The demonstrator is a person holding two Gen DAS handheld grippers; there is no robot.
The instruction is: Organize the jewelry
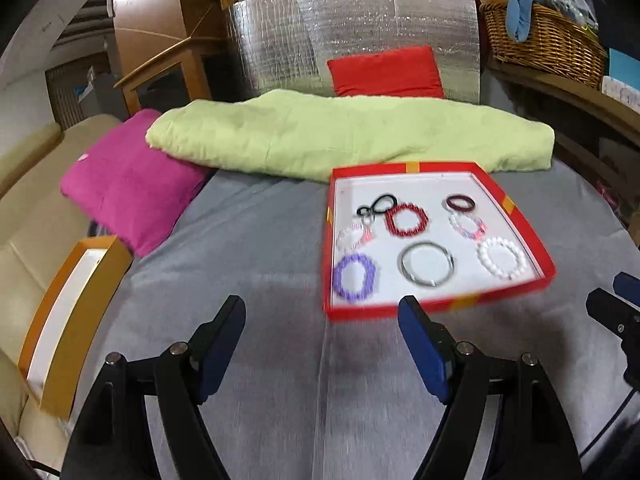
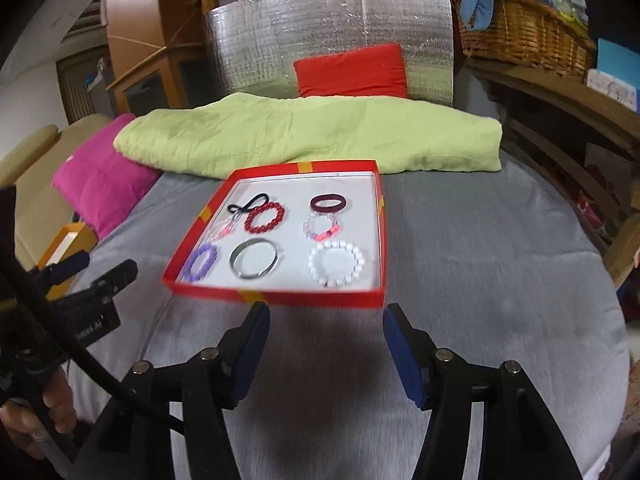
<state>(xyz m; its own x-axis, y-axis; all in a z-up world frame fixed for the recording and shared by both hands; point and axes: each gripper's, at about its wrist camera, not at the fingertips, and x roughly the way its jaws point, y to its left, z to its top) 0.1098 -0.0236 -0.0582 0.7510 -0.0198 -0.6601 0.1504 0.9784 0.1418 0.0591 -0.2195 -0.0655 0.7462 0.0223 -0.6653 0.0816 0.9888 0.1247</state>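
Note:
A flat red box with a white floor lies on the grey cloth and holds several bracelets in rows. Among them are a purple beaded one, a silver bangle, a white pearl one and a red beaded one. My left gripper hovers open just in front of the box's near left corner, nothing between its fingers. My right gripper is open too, empty, close to the near edge of the box.
An orange box with a white inside sits at the left edge of the cloth. A pink cushion, a folded green blanket, a red cushion and a wicker basket lie beyond. A hand grips the left tool.

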